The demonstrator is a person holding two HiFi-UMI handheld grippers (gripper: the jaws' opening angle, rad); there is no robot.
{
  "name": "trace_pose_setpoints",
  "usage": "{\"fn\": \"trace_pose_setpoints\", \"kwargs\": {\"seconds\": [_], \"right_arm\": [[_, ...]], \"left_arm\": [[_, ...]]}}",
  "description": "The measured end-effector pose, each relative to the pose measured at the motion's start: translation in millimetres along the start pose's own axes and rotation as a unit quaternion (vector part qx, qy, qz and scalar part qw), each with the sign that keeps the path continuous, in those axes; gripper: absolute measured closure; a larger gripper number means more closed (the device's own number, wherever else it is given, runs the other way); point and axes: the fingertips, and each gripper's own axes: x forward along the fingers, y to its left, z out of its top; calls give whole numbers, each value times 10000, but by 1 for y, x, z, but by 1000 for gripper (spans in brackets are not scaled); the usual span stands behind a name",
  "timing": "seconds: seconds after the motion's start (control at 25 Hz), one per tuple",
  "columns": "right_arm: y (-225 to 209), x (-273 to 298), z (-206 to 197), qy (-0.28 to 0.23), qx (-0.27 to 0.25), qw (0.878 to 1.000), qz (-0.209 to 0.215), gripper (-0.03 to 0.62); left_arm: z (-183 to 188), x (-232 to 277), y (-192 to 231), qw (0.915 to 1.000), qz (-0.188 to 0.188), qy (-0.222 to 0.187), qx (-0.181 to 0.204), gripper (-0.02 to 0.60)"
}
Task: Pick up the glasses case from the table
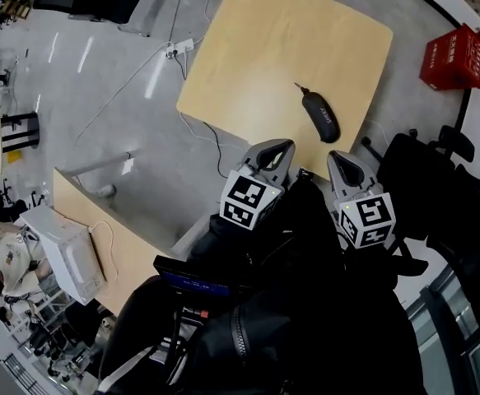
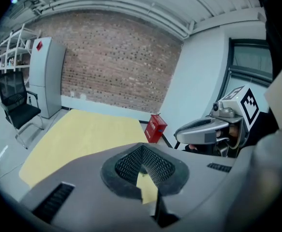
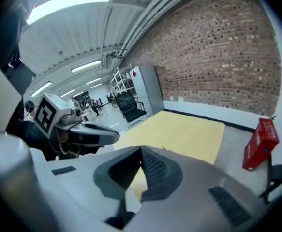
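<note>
- Head view: glasses case [image 1: 320,115] lies on the table [image 1: 256,48] just ahead of the right gripper [image 1: 339,158], long axis slanting toward it.
- Left gripper [image 1: 277,147] is farther; both jaws look closed, empty.

From the head view, the white print on the glasses case [image 1: 321,114] is too small for me to read, as is the lettering on the red crate [image 1: 454,58], and my dark jacket [image 1: 305,303] hides both hands.
</note>
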Motion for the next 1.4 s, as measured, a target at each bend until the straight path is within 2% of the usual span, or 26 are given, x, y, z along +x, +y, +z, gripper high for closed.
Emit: {"fn": "trace_pose_setpoints", "kwargs": {"seconds": [0.28,0.48,0.76,1.08,1.4], "right_arm": [[-18,34,-49,629,155,9976,-247,589],[-25,45,-69,847,116,9958,-331,589],[-35,60,-92,1156,64,9924,-413,588],[-46,78,-107,1346,94,9896,-491,586],[-59,94,-117,1625,10,9851,-558,508]], "left_arm": [[-55,18,8,9979,5,580,-278,581],[-82,23,17,9944,224,982,-315,581],[-98,28,36,9910,441,1199,-396,581],[-114,31,46,9884,487,1355,-492,581],[-123,38,50,9874,427,1425,-546,581]]}}
